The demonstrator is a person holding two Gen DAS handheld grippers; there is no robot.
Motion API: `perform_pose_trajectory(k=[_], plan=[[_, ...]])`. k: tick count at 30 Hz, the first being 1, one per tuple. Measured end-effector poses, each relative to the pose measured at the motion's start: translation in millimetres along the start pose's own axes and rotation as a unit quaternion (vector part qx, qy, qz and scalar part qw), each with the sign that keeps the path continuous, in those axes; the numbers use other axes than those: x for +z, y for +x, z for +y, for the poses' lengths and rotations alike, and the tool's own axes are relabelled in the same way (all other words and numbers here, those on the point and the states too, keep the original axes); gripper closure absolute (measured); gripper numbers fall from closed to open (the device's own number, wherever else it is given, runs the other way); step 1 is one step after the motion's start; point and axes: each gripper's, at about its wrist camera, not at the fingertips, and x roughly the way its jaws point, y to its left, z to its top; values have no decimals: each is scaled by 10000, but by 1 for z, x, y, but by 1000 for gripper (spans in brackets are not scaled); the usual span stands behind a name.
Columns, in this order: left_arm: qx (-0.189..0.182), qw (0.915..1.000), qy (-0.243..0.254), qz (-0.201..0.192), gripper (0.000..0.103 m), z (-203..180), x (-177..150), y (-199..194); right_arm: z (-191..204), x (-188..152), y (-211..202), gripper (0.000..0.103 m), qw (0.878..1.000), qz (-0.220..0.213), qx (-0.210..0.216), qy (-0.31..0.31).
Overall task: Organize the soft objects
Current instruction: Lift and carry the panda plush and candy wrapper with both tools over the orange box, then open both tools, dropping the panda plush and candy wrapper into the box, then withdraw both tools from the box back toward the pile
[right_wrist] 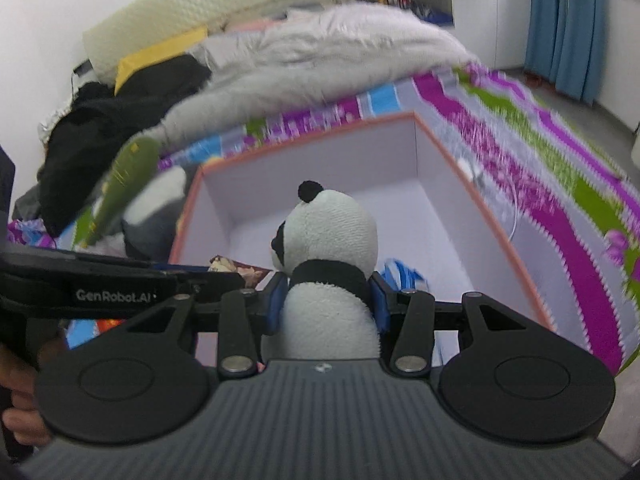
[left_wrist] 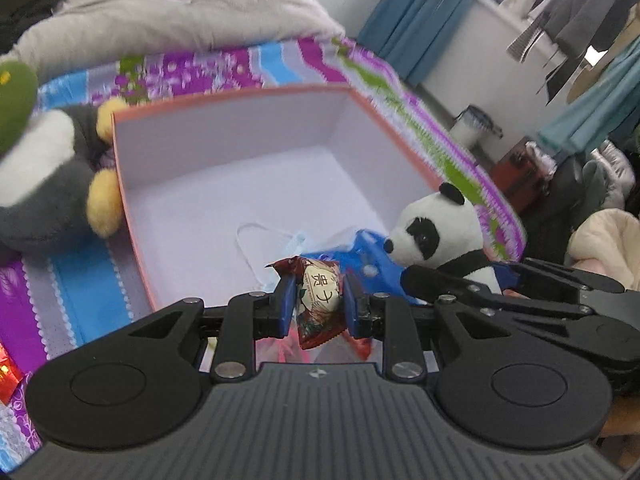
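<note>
Plush panda (right_wrist: 332,264), nubby white-and-black fabric, clamped at the neck by the right gripper (right_wrist: 327,304), held over the near rim of the open box (right_wrist: 496,220). Left gripper (left_wrist: 318,300) pinches a crinkly red snack packet (left_wrist: 320,300) just beside it, also above the near edge. Box: orange rim, smooth pale walls, floor mostly bare except a blue face mask (left_wrist: 288,240). Grey-white plush with yellow feet (left_wrist: 52,176) touches the box's left wall. Striped bedspread (left_wrist: 248,68) all round.

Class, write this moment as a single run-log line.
left gripper: holds snack packet | right gripper: holds panda toy | both over open box
</note>
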Motion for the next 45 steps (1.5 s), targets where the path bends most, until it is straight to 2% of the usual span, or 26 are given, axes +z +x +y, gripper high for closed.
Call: perform_pose_trajectory(k=[8, 13, 17, 23, 30, 37, 39, 45], plan=[[166, 9993, -68, 329, 73, 18, -4, 32, -8, -16, 31, 55, 9995, 286, 70, 119], [172, 9990, -71, 397, 72, 21, -5, 29, -3, -16, 34, 53, 9995, 325, 46, 32], [135, 9996, -23, 255, 66, 16, -1, 15, -3, -10, 24, 50, 9997, 202, 57, 98], [81, 9997, 142, -154, 66, 6, 5, -29, 6, 1, -12, 50, 9997, -215, 31, 76], [85, 9960, 271, -841, 66, 4, -3, -106, 35, 10, -61, 50, 9966, -805, 139, -90], [188, 9882, 299, -1492, 66, 11, -31, -186, 75, 1, -104, 50, 9889, -1421, 369, -242], [324, 9850, 317, -1667, 66, 14, -42, -206, 85, -5, -116, 50, 9862, -1559, 471, -287], [590, 9761, 315, -2067, 66, 24, -77, -258, 115, -24, -134, 50, 9821, -1689, 649, -521]])
